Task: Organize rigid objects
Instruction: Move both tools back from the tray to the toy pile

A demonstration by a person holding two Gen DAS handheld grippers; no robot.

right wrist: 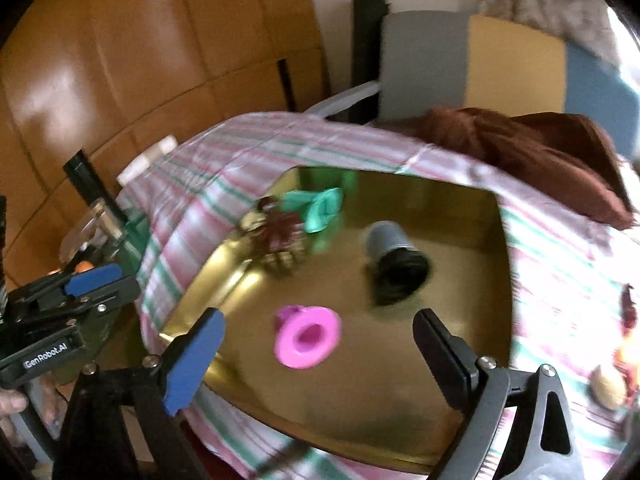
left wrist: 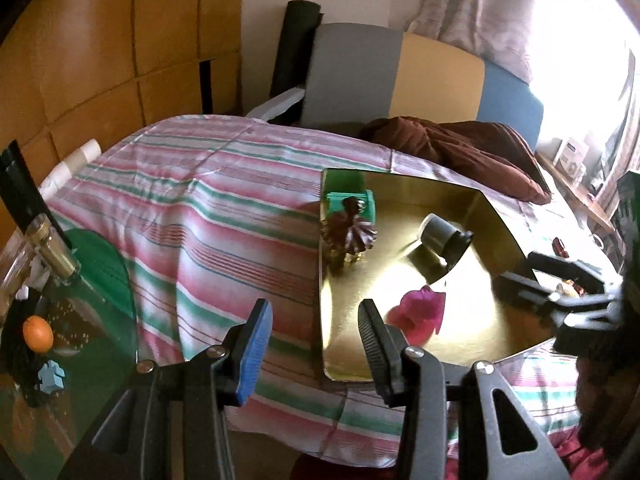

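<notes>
Pink plastic, glossy and moulded: a small flanged ring (right wrist: 307,336), like a short tube with a wide collar, lying on its side on the gold tray (right wrist: 472,364), apart from everything else there, in the near half towards the cameras. Framed directly between the two fingers of the right gripper (right wrist: 316,354), jaws spread wide, nothing between the pads, the piece lying free on the tray beyond them. Seen from the left wrist view as a pink blur (left wrist: 418,314) just past the left gripper (left wrist: 316,334), jaws about half apart and gripping nothing, hanging over the striped cloth (left wrist: 192,216) at the tray's near left corner. Farther back on the tray: a grey and black cylinder (right wrist: 394,258) lying on its side, a teal plastic piece (right wrist: 322,208), and a dark brown ridged piece (right wrist: 280,228) beside it, all well apart from the pink one. Probably very light and fully stiff, so no give under the pads and no risk of crushing; smooth surface on a polished metal sheet, so likely to skate or roll away at a sideways nudge. Best hold judged to be across the narrow tube body or edge to edge across the collar, pads square to it, closing evenly from both sides. Thin collar rim possibly prone to slipping out if pinched off-centre.
</notes>
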